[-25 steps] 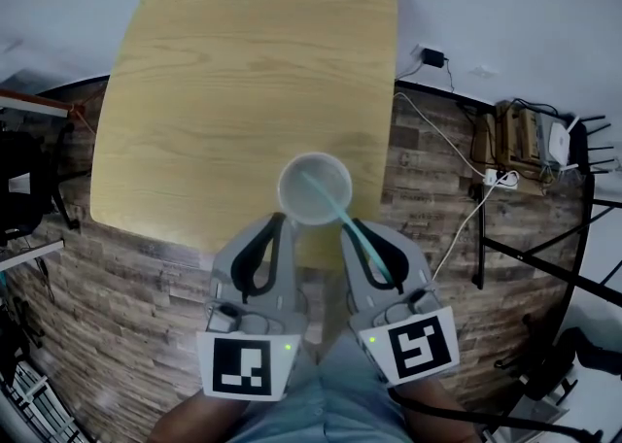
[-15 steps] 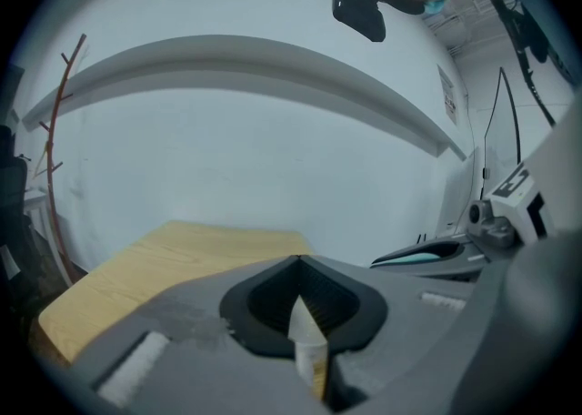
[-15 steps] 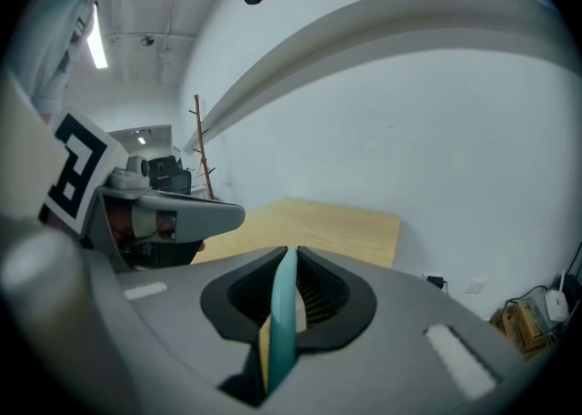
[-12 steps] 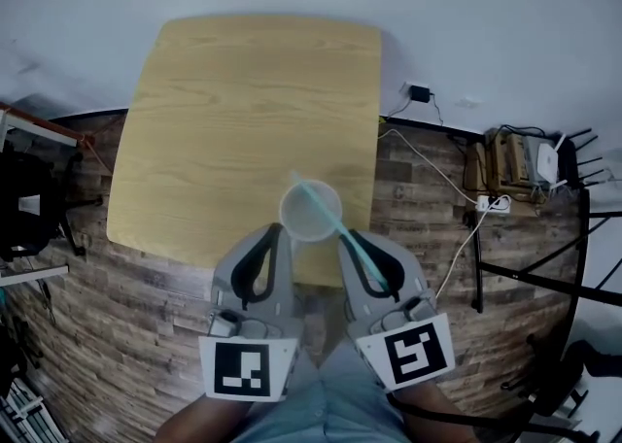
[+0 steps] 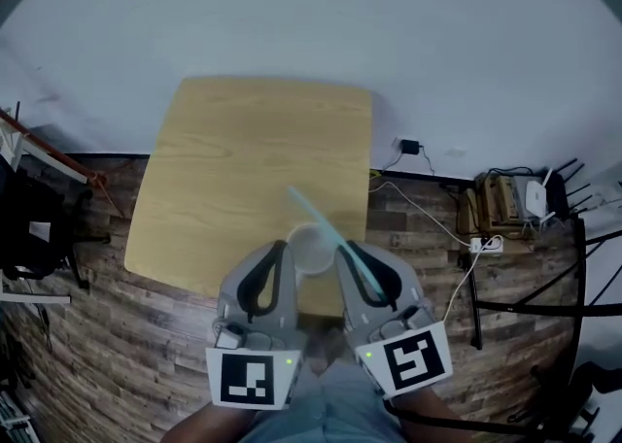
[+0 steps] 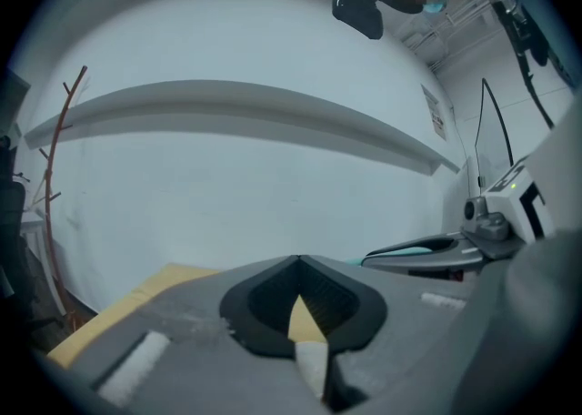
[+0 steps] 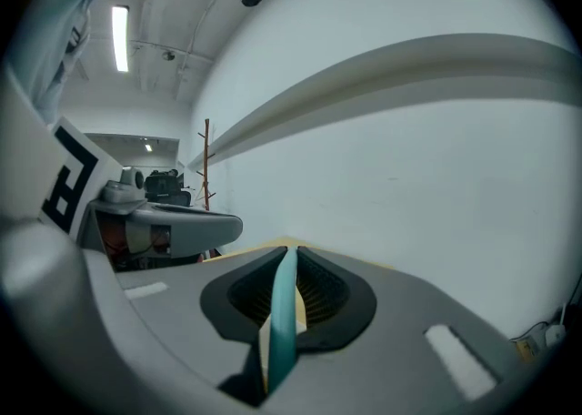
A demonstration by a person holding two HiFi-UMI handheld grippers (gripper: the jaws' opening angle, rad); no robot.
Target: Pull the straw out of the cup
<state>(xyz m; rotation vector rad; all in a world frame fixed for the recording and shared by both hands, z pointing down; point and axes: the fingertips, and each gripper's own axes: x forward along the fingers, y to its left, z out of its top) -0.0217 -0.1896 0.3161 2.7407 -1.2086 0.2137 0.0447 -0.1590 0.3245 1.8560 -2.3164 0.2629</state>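
While the teal straw (image 5: 326,232) slants across the mouth of the pale cup (image 5: 311,258), its free end pokes out past the far rim. Its near end is pinched flat in the right gripper (image 5: 342,251), jaws clamped on it. And the left gripper (image 5: 282,249) is closed too, on what I judge is the cup's thin white wall (image 6: 311,369). The 2 grippers flank the cup over the near edge of the wooden table (image 5: 243,150). That straw looks light, thin and easily creased, so pinch it near its end, gently. The cup looks flimsy as well.
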